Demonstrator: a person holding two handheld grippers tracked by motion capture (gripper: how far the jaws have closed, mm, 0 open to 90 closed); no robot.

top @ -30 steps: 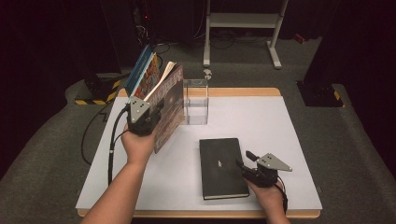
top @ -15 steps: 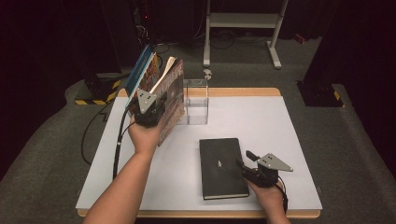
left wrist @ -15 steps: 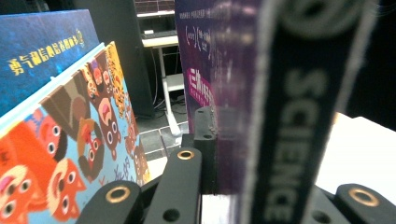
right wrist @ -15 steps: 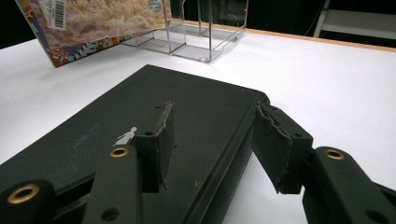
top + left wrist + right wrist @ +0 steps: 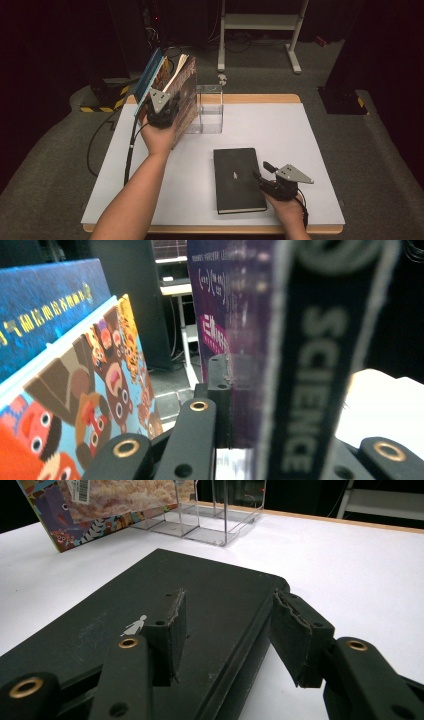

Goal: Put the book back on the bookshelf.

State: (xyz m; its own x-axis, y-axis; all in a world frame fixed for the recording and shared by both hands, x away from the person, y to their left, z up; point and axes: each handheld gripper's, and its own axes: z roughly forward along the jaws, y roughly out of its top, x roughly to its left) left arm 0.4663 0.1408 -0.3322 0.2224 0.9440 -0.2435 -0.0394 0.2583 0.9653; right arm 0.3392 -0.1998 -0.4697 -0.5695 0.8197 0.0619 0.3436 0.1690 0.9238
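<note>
Bench (image 5: 280, 130): we see a white top with a wooden edge, carrying everything below; the person's forearms come in from its near side.

Leaning books (image 5: 172, 95): we see a row of picture books at the far left of the bench, tilted to the left; in the left gripper view a blue cover (image 5: 45, 310) and a cartoon cover (image 5: 85, 405) lean at the left; a purple book with a spine reading SCIENCE (image 5: 310, 390) stands right at the tongs.

Black book (image 5: 238, 179): we see it lying flat on the near middle of the bench, well apart from the leaning books; a small white figure marks its cover (image 5: 134, 626).

Clear stand (image 5: 209, 111): we see an acrylic divider upright at the far middle of the bench, just beside the leaning books.

Left tongs (image 5: 161, 111): we see them raised at the leaning books; they are clamped on the purple book, one jaw against its cover, the spine blurred in front.

Right tongs (image 5: 265, 176): we see them low at the right edge of the black book; they stand half apart astride its corner (image 5: 225, 645), one jaw over the cover, the other off its side; we cannot tell whether the pads press.
</note>
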